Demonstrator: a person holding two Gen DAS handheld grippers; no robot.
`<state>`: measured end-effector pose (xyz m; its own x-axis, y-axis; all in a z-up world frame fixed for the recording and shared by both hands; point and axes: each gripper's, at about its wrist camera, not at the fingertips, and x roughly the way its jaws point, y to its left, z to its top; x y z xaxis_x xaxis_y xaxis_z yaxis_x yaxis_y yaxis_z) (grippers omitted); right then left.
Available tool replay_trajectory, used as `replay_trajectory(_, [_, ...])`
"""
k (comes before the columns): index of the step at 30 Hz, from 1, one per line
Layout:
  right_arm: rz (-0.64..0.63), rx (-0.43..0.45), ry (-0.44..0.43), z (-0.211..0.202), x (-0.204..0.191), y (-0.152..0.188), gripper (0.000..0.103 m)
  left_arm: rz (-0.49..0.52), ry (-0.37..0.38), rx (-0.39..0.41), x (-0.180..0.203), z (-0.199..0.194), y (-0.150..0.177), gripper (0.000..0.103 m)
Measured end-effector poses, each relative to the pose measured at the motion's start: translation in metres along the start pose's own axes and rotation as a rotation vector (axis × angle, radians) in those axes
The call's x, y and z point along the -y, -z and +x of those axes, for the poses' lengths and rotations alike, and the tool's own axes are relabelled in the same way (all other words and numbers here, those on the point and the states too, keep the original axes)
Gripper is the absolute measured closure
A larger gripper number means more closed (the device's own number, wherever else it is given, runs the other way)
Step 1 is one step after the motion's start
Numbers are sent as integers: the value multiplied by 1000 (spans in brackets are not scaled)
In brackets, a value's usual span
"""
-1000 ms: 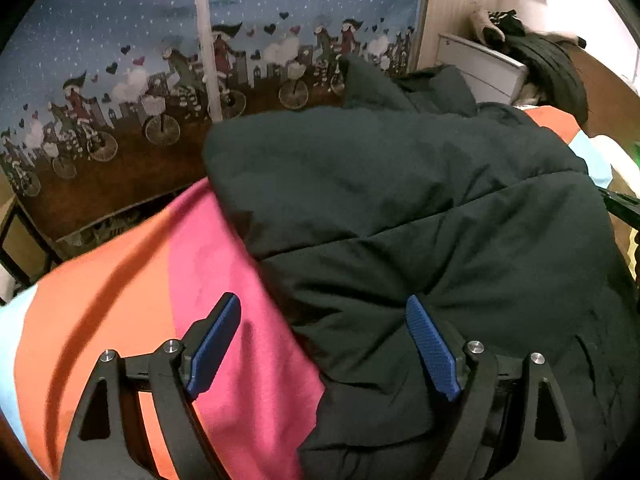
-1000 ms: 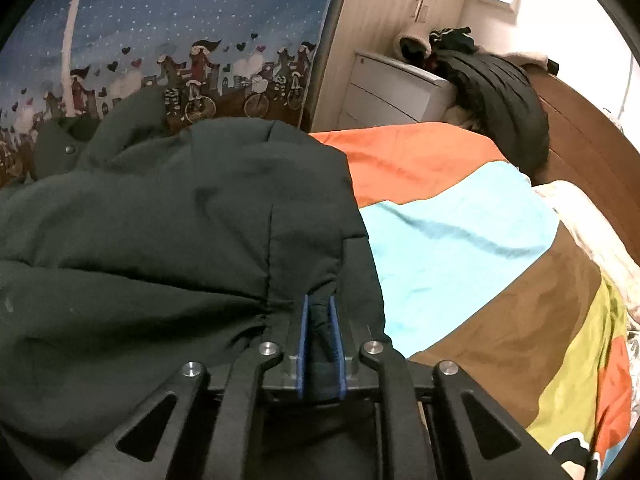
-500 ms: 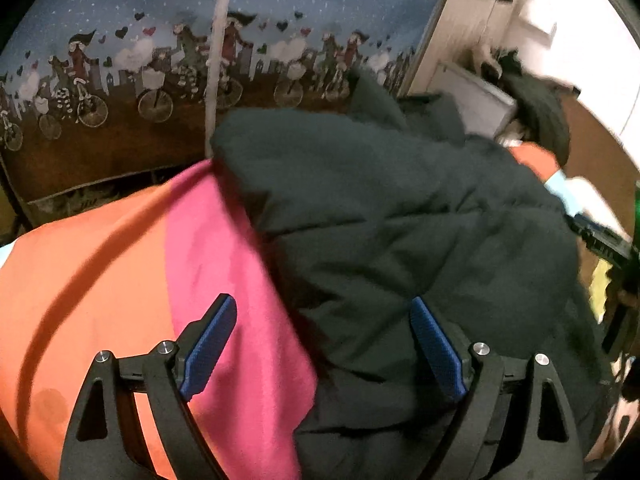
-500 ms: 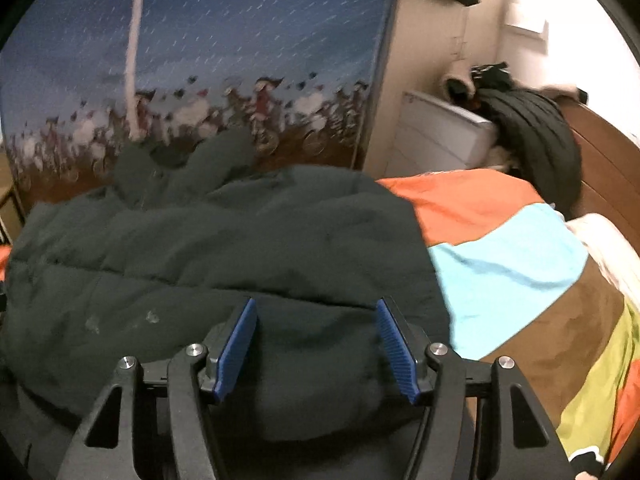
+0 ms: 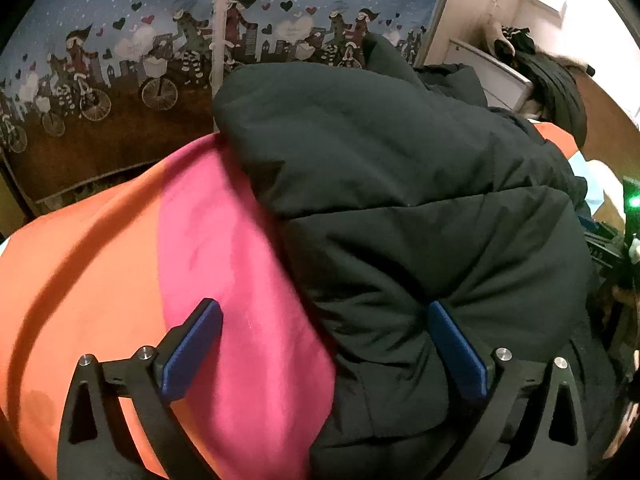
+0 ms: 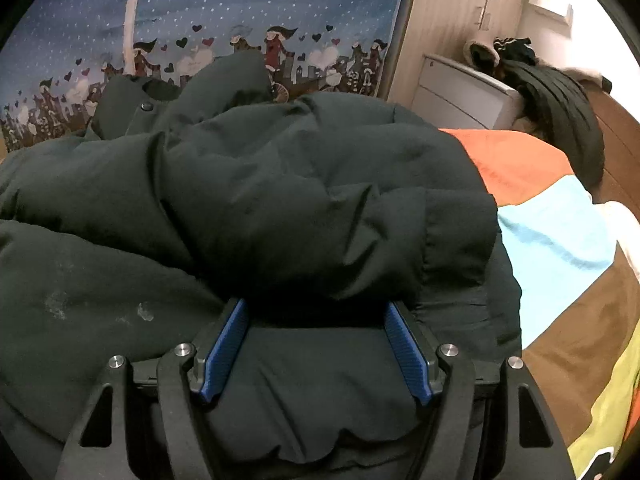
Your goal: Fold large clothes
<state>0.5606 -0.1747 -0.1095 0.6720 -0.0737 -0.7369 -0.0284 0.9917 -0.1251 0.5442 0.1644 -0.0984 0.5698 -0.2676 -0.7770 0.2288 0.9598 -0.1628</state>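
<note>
The dark puffer jacket [image 6: 280, 200] lies bundled on the striped bedspread [image 5: 208, 264], folded over itself but lumpy, so tidying looks left. Left claw [image 5: 324, 344] gapes wide at its near left edge, holding nothing; right claw [image 6: 316, 344] spread apart too, resting on padded fabric.

No readable text, labels, brands or numbers anywhere in either view.
</note>
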Motion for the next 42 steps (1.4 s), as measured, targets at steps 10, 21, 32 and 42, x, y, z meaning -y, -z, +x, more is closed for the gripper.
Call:
replay_trajectory(10, [38,26,-78,1,10,7,29,-37,62,26,-10,-6,-1,1])
replay_trajectory(21, [14,-16,-273,-34,29,-12,19,-184,-79,-63,-1,-81,-55,1])
replay_trajectory(32, [26,-92,-456,-4,43,-141,12,-346,-140,-120,43,-33,-165,1])
replay_trajectory(42, [132,-115,-465,108,-1,-232,21,-377,-213,-38,33,88,-260,2])
